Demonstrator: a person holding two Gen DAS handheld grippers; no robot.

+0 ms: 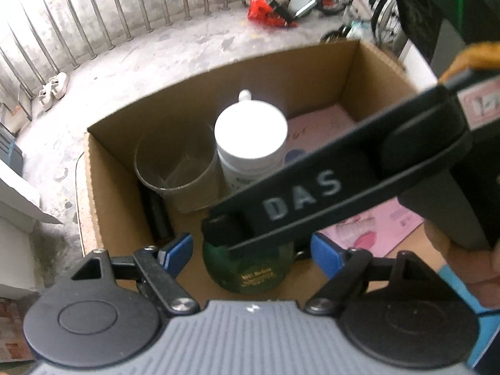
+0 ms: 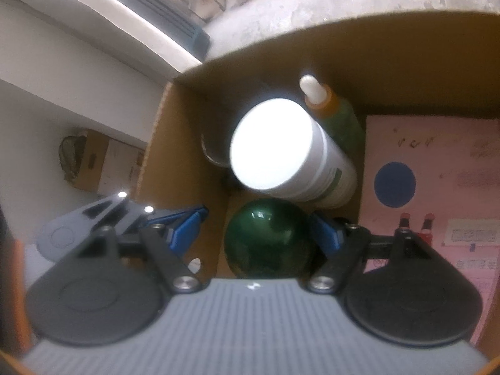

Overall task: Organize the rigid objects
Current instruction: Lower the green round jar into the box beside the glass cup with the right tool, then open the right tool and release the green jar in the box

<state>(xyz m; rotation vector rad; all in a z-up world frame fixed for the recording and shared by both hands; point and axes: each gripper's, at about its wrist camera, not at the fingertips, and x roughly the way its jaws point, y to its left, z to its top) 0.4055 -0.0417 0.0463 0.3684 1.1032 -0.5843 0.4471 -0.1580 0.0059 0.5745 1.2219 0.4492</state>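
Cardboard box (image 1: 109, 168) across the middle of the left view, open top, on grey concrete floor (image 1: 175, 50); railing (image 1: 93, 15) along the upper left. Inside, a pink sheet (image 2: 431, 168) flat on the bottom at right. White-lidded tub (image 2: 281, 156) upright mid-box, a nozzle bottle (image 2: 331, 106) just behind it in the right view, a clear cup (image 1: 175, 168) to its left in the left view.

Green jar (image 2: 268, 237) low in the box at lower centre, between the blue pads of the right gripper (image 2: 256, 228) — the right pad at its side, the left pad apart, so no firm hold visible; jaws fairly wide.

Left gripper (image 1: 250, 247) spread wide at bottom centre — nothing clamped, pads clear of the green jar below.
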